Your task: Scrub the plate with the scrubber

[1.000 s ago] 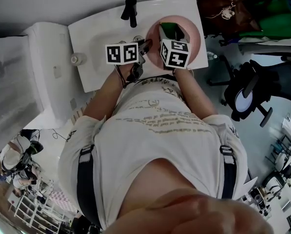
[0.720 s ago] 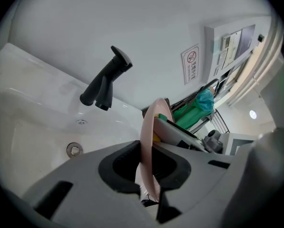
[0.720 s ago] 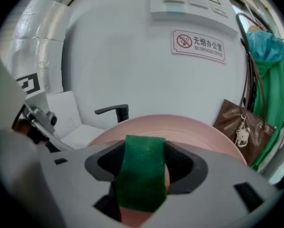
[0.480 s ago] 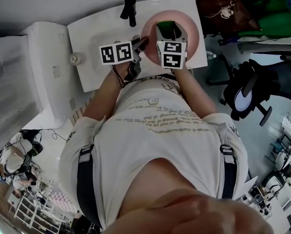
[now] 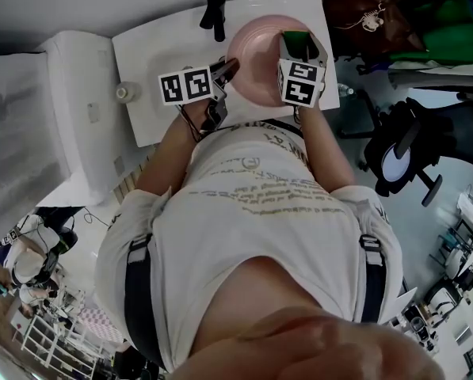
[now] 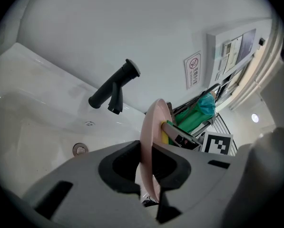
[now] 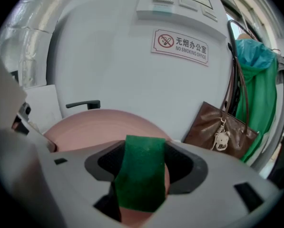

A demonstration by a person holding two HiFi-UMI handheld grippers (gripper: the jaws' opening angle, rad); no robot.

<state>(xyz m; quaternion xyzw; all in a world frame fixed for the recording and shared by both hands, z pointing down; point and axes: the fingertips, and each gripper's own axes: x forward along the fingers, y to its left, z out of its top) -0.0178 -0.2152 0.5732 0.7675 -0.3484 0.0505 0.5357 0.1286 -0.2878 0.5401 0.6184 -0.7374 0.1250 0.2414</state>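
The head view looks steeply down past the person's torso (image 5: 260,212); the sink (image 5: 141,70) lies at 12 o'clock. Each gripper view looks closely along its own jaws toward the wall (image 7: 108,56). All three share the plate (image 5: 256,62) and faucet (image 5: 215,14).

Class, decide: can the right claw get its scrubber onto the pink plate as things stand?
Probably yes: the scrubber in the right claw looks pressed against the plate, which the left claw holds by its rim.
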